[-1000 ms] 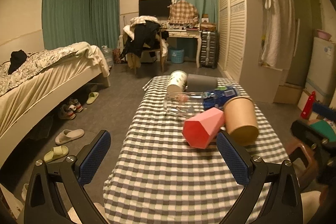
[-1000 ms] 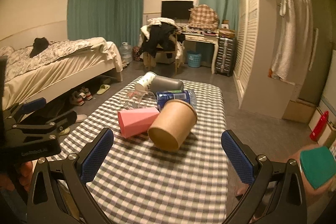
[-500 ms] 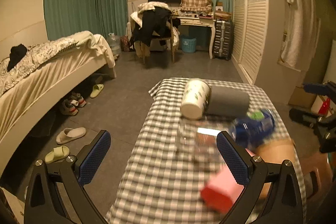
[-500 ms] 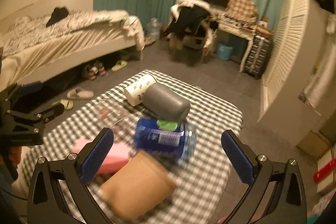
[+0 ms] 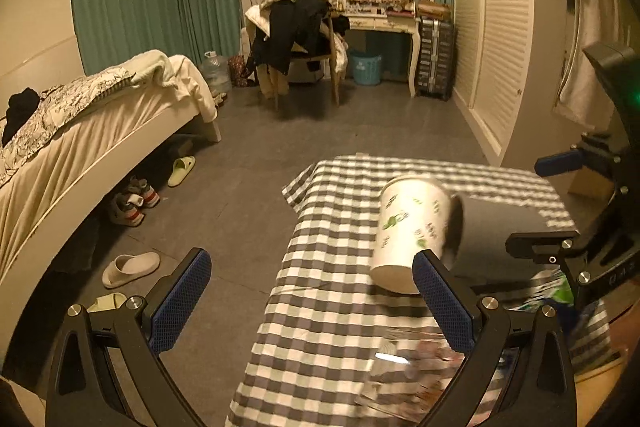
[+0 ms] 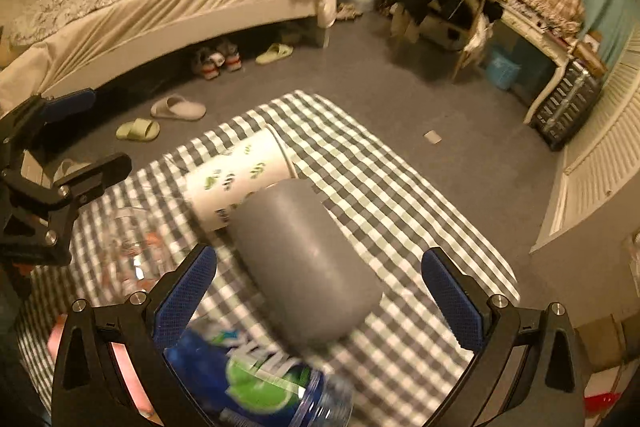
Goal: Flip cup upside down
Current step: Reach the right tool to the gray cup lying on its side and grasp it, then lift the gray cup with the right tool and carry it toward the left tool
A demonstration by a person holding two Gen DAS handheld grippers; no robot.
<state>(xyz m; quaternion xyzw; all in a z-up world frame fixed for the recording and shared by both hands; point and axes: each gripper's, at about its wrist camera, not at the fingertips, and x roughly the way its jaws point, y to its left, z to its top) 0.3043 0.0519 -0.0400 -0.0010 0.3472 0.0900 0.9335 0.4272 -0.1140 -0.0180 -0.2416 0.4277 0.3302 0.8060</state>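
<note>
A white paper cup with green print (image 5: 412, 227) lies on its side on the checked tablecloth (image 5: 332, 307), its mouth against a grey cup (image 5: 504, 227) that also lies on its side. In the right wrist view the paper cup (image 6: 240, 179) and grey cup (image 6: 300, 263) lie the same way. My left gripper (image 5: 312, 303) is open and empty, its right finger just below the paper cup. My right gripper (image 6: 320, 291) is open and empty, hovering over the grey cup.
A clear glass (image 5: 412, 379), a blue-labelled bottle (image 6: 256, 383) and a pink cup (image 6: 124, 379) lie on the near part of the table. A bed (image 5: 80, 131) stands left, with shoes and slippers (image 5: 128, 267) on the floor. A wardrobe (image 5: 500, 27) is right.
Both grippers have moved forward along the table toward the paper cup and grey cup. The brown and pink cups have dropped out of the left view. Both stay open.
</note>
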